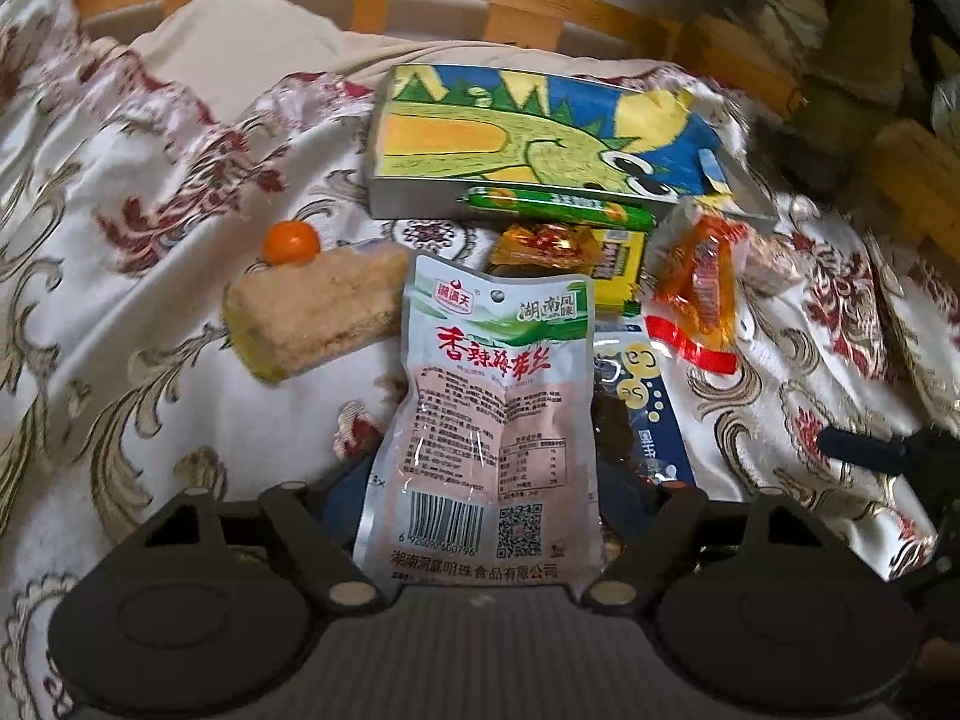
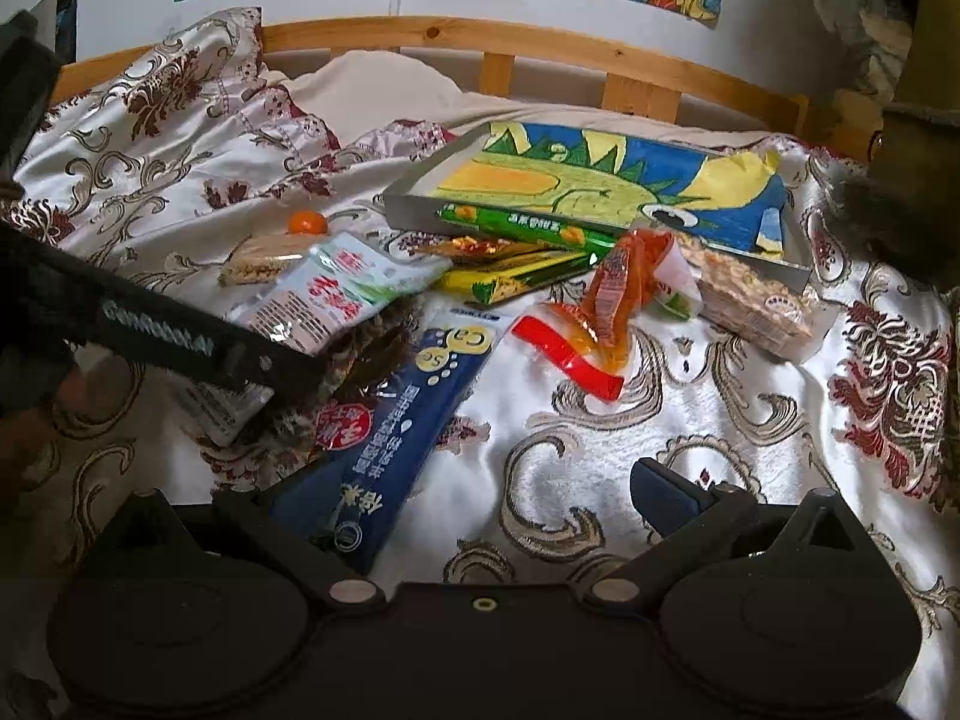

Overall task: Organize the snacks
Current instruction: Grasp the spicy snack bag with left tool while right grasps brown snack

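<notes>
A pink-and-white kelp pouch (image 1: 492, 396) lies flat on the bedspread, its lower end between the fingers of my left gripper (image 1: 486, 492). The pads stand beside its edges and the pouch is not crumpled. From the right wrist view the same pouch (image 2: 324, 300) rests on a dark snack bag (image 2: 372, 348), with a black left finger (image 2: 180, 342) across it. My right gripper (image 2: 480, 510) stands open over bare cloth. A dark blue packet (image 2: 408, 414) overlaps its left finger. Behind lies a metal tray (image 1: 414, 201) lined with a dinosaur drawing.
A rice cake bar (image 1: 318, 312) and an orange ball (image 1: 291, 243) lie left of the pouch. A green stick packet (image 1: 558, 207), a yellow packet (image 1: 618, 258), an orange wrapper (image 1: 696, 288) and another cake (image 2: 750, 306) crowd the tray front. A wooden bed rail (image 2: 480, 36) runs behind.
</notes>
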The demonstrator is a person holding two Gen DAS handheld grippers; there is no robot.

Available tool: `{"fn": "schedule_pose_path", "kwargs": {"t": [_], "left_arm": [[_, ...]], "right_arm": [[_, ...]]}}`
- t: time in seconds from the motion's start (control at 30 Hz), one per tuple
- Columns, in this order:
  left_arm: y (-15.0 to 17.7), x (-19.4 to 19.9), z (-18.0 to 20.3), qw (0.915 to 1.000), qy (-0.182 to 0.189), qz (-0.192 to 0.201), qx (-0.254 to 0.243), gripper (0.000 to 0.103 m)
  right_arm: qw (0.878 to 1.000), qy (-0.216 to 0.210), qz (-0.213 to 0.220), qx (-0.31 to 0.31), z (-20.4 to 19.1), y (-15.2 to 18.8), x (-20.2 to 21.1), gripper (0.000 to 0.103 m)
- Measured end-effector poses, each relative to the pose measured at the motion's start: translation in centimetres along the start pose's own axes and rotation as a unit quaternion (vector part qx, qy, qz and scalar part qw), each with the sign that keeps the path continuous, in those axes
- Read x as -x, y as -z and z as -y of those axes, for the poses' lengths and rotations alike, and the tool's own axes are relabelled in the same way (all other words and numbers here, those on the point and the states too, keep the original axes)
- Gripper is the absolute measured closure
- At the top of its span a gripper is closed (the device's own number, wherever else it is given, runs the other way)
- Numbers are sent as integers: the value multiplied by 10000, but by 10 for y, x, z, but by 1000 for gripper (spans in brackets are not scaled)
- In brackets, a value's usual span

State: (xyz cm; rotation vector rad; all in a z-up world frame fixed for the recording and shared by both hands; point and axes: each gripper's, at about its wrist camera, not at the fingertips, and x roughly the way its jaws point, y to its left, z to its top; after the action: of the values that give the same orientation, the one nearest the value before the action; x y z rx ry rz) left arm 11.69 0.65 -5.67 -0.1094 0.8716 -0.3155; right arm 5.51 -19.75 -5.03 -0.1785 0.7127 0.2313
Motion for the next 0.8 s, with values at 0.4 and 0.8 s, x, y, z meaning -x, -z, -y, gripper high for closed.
{"fn": "schedule_pose_path", "kwargs": {"t": [0.4,0.8], "left_arm": [[-12,10,-23,9984,-306,-180,433,25],[-16,-1,-30,9979,-172,-253,571,17]], "right_arm": [[9988,-262,217,361,-17,-13,-10,4],[9945,-492,160,906,-43,-24,-41,26]]}}
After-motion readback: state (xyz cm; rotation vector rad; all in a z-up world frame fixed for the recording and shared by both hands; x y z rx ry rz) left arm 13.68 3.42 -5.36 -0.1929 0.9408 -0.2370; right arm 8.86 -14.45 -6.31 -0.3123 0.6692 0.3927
